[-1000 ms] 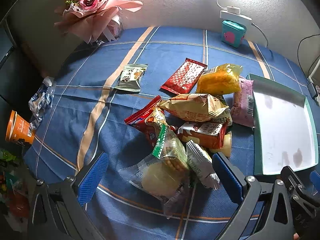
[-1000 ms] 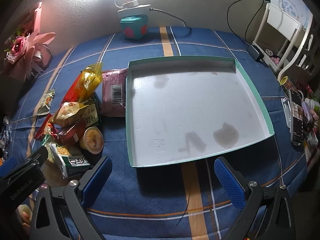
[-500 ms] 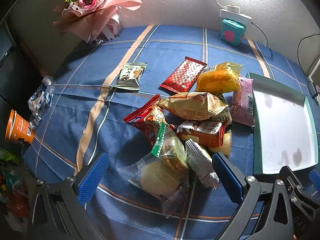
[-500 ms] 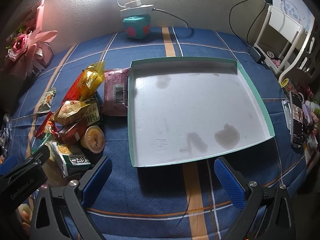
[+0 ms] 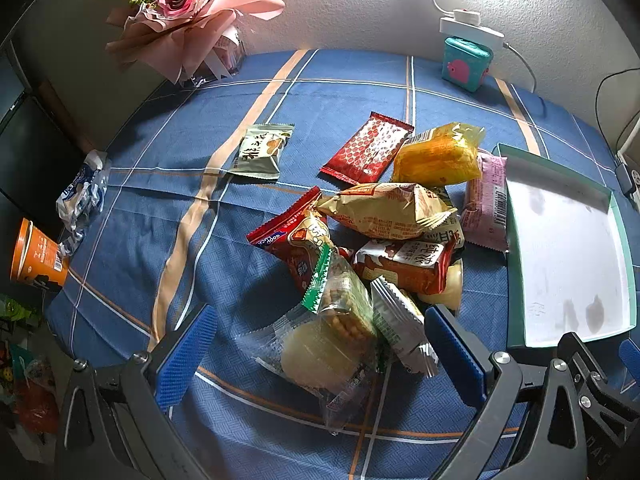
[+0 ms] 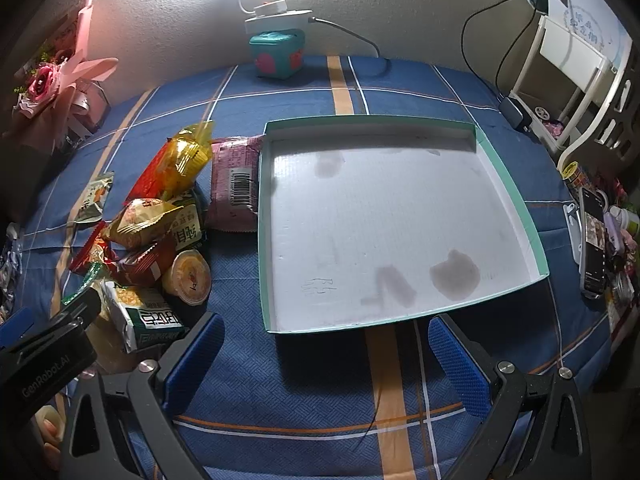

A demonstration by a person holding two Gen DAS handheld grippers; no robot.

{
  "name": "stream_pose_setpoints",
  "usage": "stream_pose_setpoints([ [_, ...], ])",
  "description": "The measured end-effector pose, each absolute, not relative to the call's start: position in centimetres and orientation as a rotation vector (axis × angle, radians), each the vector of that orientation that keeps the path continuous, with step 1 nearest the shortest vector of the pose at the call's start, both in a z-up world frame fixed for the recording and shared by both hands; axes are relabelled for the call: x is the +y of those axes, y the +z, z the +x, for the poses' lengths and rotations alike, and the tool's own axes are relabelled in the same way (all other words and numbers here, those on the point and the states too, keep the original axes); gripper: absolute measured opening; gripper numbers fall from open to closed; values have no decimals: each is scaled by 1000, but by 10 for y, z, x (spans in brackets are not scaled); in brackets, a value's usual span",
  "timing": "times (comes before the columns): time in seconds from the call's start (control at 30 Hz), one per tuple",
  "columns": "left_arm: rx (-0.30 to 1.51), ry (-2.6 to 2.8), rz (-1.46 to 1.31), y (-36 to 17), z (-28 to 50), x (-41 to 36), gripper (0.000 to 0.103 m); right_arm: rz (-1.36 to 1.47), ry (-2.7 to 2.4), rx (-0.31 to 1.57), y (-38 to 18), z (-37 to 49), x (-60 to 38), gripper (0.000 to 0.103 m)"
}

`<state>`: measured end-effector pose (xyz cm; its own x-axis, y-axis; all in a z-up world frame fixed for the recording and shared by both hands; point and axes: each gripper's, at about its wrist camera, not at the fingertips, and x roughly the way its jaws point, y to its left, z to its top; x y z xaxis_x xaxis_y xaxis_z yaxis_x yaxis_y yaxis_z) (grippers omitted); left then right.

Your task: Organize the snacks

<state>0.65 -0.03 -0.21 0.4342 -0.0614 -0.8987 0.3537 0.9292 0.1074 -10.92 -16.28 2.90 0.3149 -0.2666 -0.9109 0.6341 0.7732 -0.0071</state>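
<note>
On the far left of the bench [image 5: 120, 292], a small pale green packet [image 5: 262, 152] lies alone, well apart from the heap. Your left gripper [image 5: 316, 356] hangs over the near edge of the snack pile [image 5: 376, 240], its fingers wide apart and empty, with a clear-wrapped cake [image 5: 320, 354] between them. That wrapper looks thin, slippery and crinkly; I would take it across the soft middle, gently, since the cake probably squashes. Just beyond it, the cracker pack with the green seal [image 5: 344, 304] leans upright and is likely brittle, so pinch it by the sealed end. The puffed golden bag [image 5: 384, 210] on top of the heap should be light and air-filled; a firm squeeze could burst it. The jelly cup [image 6: 188, 278] at the pile's right edge looks stiff but smooth, so take it by the rim. Further right, a pink packet [image 6: 234, 184] touches the wall of the teal tray [image 6: 516, 196], which holds nothing yet. Your right gripper [image 6: 324, 358] hovers just before the tray's near edge, fingers spread apart, empty.
</note>
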Motion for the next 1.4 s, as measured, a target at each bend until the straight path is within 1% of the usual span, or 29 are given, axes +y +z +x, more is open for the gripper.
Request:
stream_pose_setpoints([
  [1.0, 1105, -259, 292, -4, 4, 5, 103, 367, -611, 1101, 29, -106, -159, 103],
  [1.23, 1125, -113, 116, 2, 23, 48, 103, 380, -572, 1086, 28, -101, -152, 103],
  [1.4, 1177, -92, 85, -8, 32, 62, 103, 401, -484, 1084, 24, -83, -135, 103],
])
